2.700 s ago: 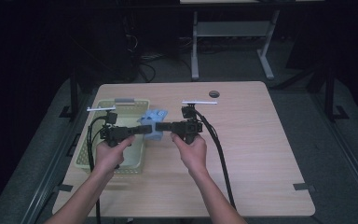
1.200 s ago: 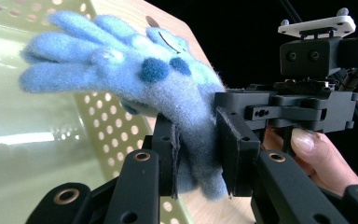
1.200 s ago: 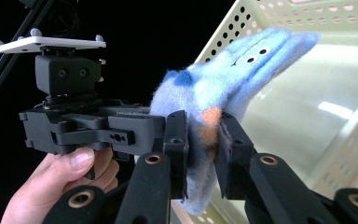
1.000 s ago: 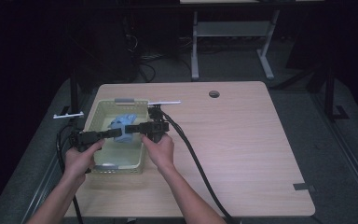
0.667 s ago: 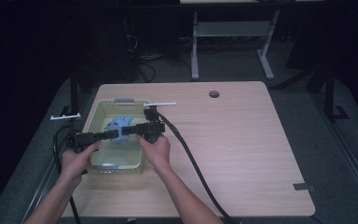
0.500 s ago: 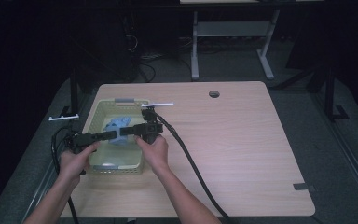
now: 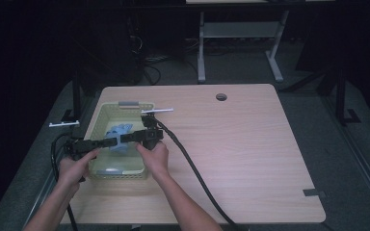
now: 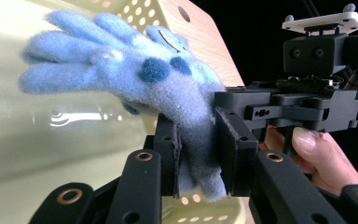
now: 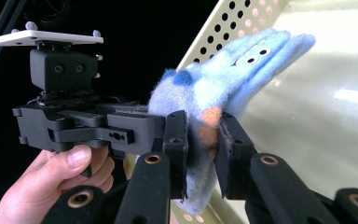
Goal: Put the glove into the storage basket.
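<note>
Jaws of both your grippers pinch the same fuzzy light-blue fleece glove (image 7: 119,136) from opposite sides: your left gripper (image 7: 110,143), reaching in from 9 o'clock, has just been closing and now presses its pads on the glove's cuff end, and your right gripper (image 7: 131,138), reaching in from 3 o'clock, clamps that end too. You hold the glove over the pale yellow perforated plastic basket (image 7: 99,119), which sits at about 9 o'clock on the light wooden surface (image 7: 250,144); whether the glove touches the basket's floor cannot be told. In the left gripper view, the glove (image 8: 135,79) fans its fingers toward 10 o'clock, dark blue dots on its pile, with the other gripper's black body at 3 o'clock. In the right gripper view, the glove (image 9: 233,70) points toward 1 o'clock, an orange patch showing just between the pads. Your left hand (image 7: 74,166) and right hand (image 7: 153,156) grip the handles near the basket's front rim.
</note>
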`<state>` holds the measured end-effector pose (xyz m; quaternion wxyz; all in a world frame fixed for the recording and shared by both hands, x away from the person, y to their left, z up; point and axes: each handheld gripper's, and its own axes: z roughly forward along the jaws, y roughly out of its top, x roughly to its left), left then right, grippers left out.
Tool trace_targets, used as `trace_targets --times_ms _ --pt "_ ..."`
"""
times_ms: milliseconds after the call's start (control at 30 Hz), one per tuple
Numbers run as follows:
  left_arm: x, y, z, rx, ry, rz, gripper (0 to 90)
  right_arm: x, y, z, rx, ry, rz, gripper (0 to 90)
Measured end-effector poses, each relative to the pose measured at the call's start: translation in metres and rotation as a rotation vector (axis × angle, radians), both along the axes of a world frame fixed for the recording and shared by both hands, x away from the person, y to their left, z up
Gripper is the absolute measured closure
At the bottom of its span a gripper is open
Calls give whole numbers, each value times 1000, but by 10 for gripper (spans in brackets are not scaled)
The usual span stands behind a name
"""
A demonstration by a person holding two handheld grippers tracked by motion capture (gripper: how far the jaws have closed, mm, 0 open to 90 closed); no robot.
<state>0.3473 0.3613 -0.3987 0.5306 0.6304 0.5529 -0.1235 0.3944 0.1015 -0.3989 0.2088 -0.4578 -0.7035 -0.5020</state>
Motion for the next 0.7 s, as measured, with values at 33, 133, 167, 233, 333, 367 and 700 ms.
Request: trace_targets --times_ms 33,133,167,233,333,367,700 --pt "0 0 -1 -1 3 0 722 0 1 0 -3 7 3 756" --pt "1 2 -5 -6 15 -1 732 1 3 -4 -15 7 5 754" --pt "1 2 -6 -8 19 0 732 1 3 -4 -15 7 5 754" --pt "1 3 -8 -3 24 2 737 2 5 -8 -26 11 5 752" --pt "1 4 -10 6 26 1 739 3 6 -10 -31 14 9 750" --pt "2 4 -10 13 28 0 740 3 7 -10 -34 18 10 748" --pt "2 7 -17 37 50 1 739 4 14 -17 -71 35 14 738"
